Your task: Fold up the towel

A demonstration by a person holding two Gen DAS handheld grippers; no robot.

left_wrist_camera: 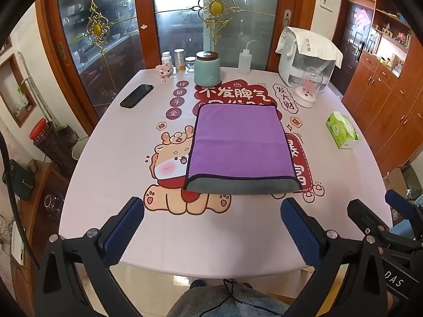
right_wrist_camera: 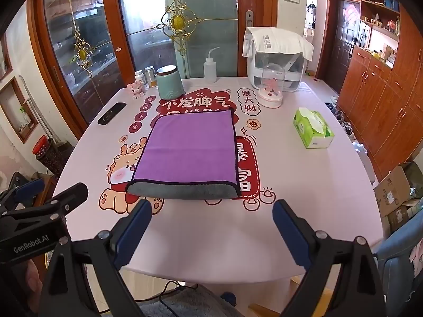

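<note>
A purple towel [left_wrist_camera: 238, 145] with a grey underside lies folded flat in the middle of the pink printed table [left_wrist_camera: 105, 163]; its grey fold faces me. It also shows in the right wrist view [right_wrist_camera: 190, 150]. My left gripper [left_wrist_camera: 211, 211] is open and empty, held above the near table edge, short of the towel. My right gripper [right_wrist_camera: 211, 214] is open and empty, likewise near the front edge. The right gripper shows at the right of the left wrist view [left_wrist_camera: 375, 216]; the left gripper shows at the left of the right wrist view [right_wrist_camera: 53, 200].
A black phone [left_wrist_camera: 136, 96], a teal jar [left_wrist_camera: 207, 68], small bottles [left_wrist_camera: 179, 59], a pink figurine [left_wrist_camera: 165, 71], a squeeze bottle [left_wrist_camera: 244, 60], a white appliance under a cloth [left_wrist_camera: 306, 58], a glass dome [left_wrist_camera: 309, 87] and a green tissue pack [left_wrist_camera: 342, 129] ring the table. Wooden cabinets [right_wrist_camera: 383, 92] stand at right.
</note>
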